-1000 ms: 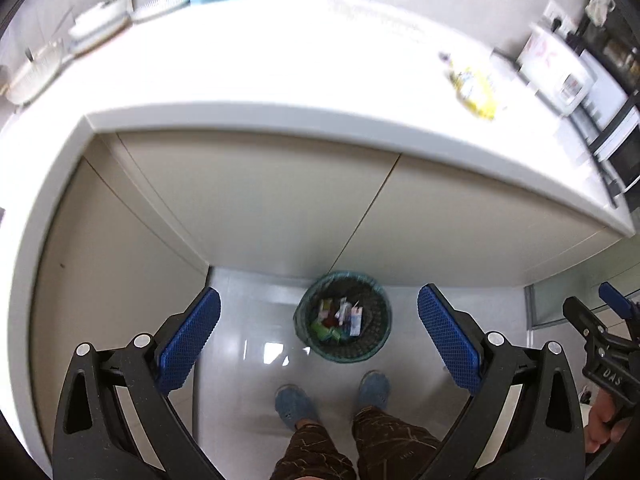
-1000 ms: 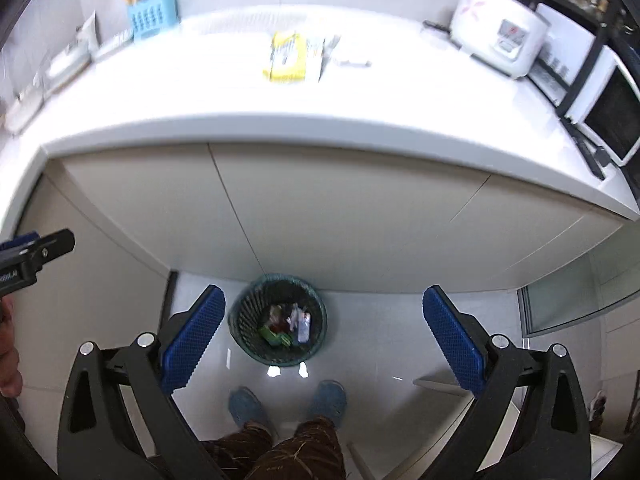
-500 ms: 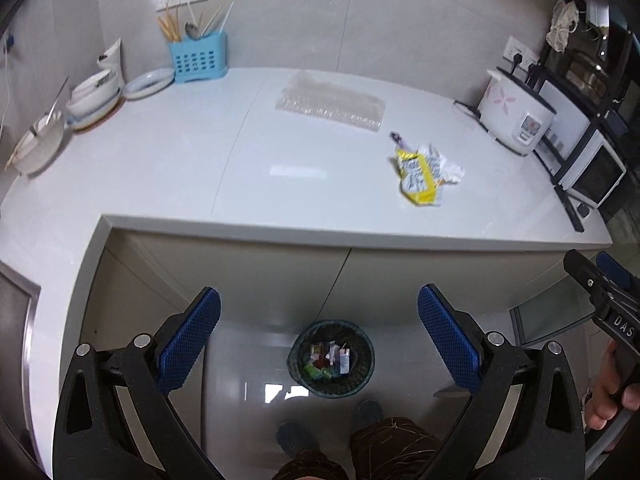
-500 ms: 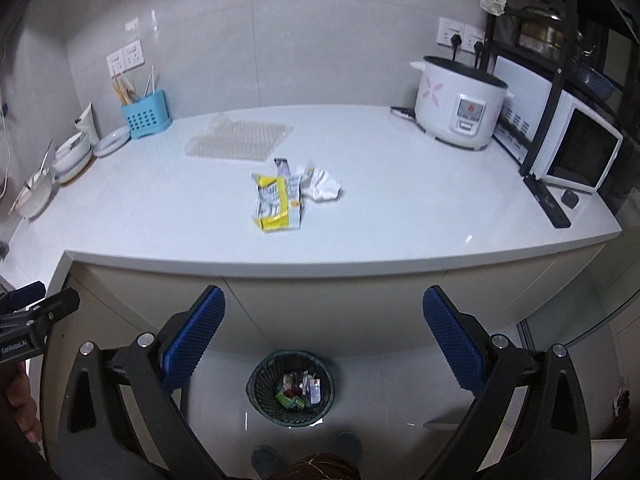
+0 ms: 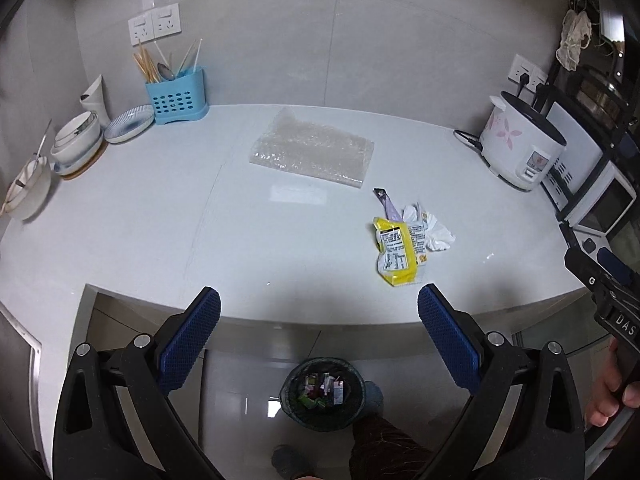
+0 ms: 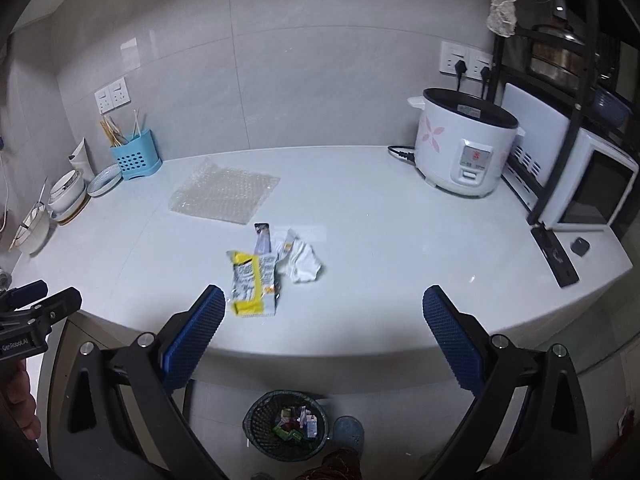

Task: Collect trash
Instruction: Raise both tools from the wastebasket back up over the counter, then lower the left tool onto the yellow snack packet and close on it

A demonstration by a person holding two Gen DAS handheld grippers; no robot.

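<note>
I am holding my left gripper [image 5: 319, 338] wide apart and empty, hovering at the near edge of the white countertop [image 5: 140, 220]. The bubble wrap sheet [image 5: 312, 151] is lying toward the far middle. The yellow snack wrapper [image 6: 253, 283] and crumpled white tissue [image 6: 304, 264] are lying touching, right of it. My right gripper [image 6: 324, 338] is hanging wide apart too. The mesh trash bin [image 6: 286, 426] is sitting on the floor below.

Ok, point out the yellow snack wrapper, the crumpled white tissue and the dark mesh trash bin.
Yellow snack wrapper [image 6: 253, 284]: right wrist view, on its printed middle panel.
Crumpled white tissue [image 6: 304, 266]: right wrist view, on its bunched centre.
Dark mesh trash bin [image 6: 256, 438]: right wrist view, on its left outer wall.
</note>
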